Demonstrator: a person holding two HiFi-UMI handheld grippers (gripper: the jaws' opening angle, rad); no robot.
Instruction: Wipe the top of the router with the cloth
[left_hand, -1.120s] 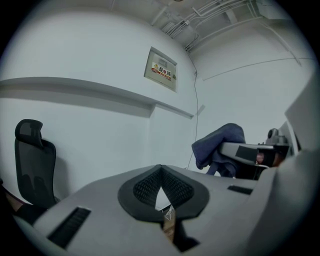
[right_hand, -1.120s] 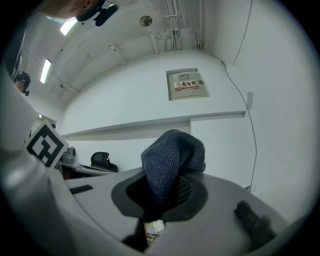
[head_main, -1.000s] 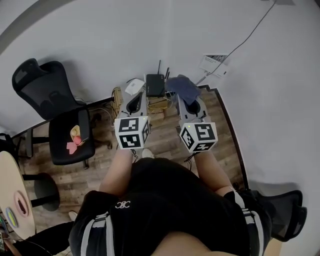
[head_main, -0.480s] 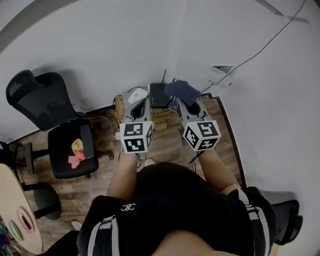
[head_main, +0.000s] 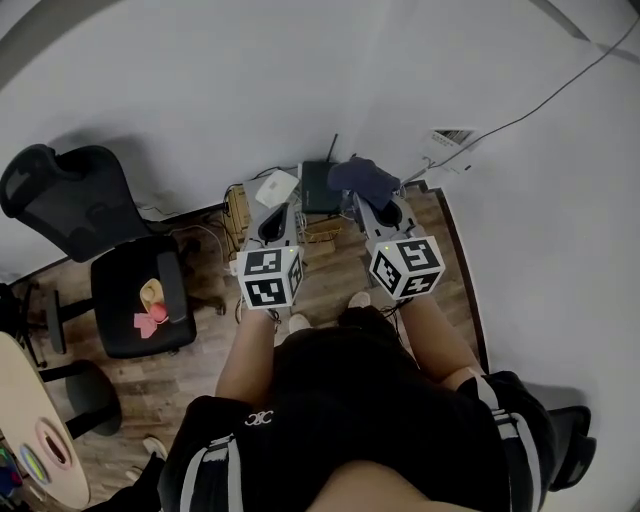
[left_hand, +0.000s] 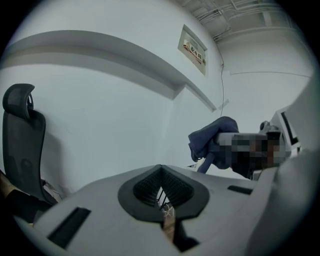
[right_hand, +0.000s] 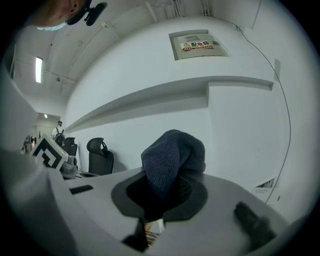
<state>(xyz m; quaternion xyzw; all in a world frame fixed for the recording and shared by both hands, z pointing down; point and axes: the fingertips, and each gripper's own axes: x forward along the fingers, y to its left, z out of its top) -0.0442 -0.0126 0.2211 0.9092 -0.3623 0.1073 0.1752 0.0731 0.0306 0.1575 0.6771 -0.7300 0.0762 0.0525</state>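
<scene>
1. Both grippers are edging forward, the right gripper (head_main: 372, 196) clamping a dark blue knitted cloth (head_main: 362, 178).
2. Left gripper (head_main: 278, 208) is travelling shut and empty.
3. Flat black router (head_main: 318, 187) is sitting just ahead, between them; wiping seems imminent.

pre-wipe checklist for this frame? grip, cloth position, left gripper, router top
1. Cloth gripped: ok. The right gripper is shut on the dark blue cloth.
2. Cloth touching the router: cannot tell. In the head view the cloth sits at its right edge; its height is unclear.
3. Left gripper empty: ok. Its fingers are together with nothing between them.
4. Left gripper out of the wipe path: ok. It is off the router's front left, near the white box.
5. Router top bare: ok where visible. The right edge is hidden by the cloth.
</scene>
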